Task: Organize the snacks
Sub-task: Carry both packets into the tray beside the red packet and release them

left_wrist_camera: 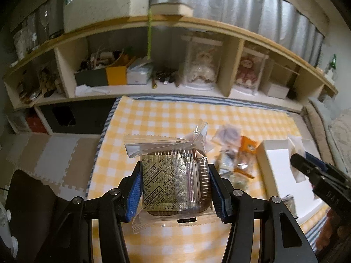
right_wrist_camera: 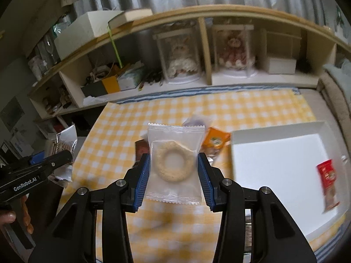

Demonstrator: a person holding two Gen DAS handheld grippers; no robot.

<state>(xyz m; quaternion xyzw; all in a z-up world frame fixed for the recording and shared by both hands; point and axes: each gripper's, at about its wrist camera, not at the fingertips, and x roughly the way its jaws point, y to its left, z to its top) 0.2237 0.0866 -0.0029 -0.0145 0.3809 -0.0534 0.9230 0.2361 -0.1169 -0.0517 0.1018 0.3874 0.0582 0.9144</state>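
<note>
Left gripper [left_wrist_camera: 175, 184] nearest in the left wrist view, blue pads [left_wrist_camera: 135, 194] pressed on both sides of a clear-wrapped pastry pack [left_wrist_camera: 173, 179] (brown ridged tray inside, gold oxygen-absorber sachet on top), jaws clamped on it, pack held above the yellow checked cloth [left_wrist_camera: 153, 118]. Right gripper [right_wrist_camera: 174, 175] likewise closed on a snack: a translucent white packet [right_wrist_camera: 174, 164] with a ring-shaped biscuit inside, pads touching its left and right edges, packet upright between the fingers and clear of the cloth.

Just beyond the held items, loose snacks pile [left_wrist_camera: 234, 153] sits on the cloth near its middle; an orange packet [right_wrist_camera: 216, 140] and a dark brown wrapper [right_wrist_camera: 141, 149] are readable, rest is blurred. To the right of the pile, white box [right_wrist_camera: 283, 160] lies on the cloth, open top, with one red packet [right_wrist_camera: 328, 182] inside near its right wall. Orange packet is just beside the box's left wall, touching or not cannot tell.

Each gripper shows in the other's view at the frame edge. A fingertip and part of a hand [right_wrist_camera: 8, 215] show at the lower left of the right wrist view.

Farther back, wooden shelf unit [left_wrist_camera: 232, 70] runs along the cloth's far edge, cubbies holding two dolls in clear cases [right_wrist_camera: 182, 54], boxes, clutter. Grey curtain [left_wrist_camera: 241, 6] behind.
</note>
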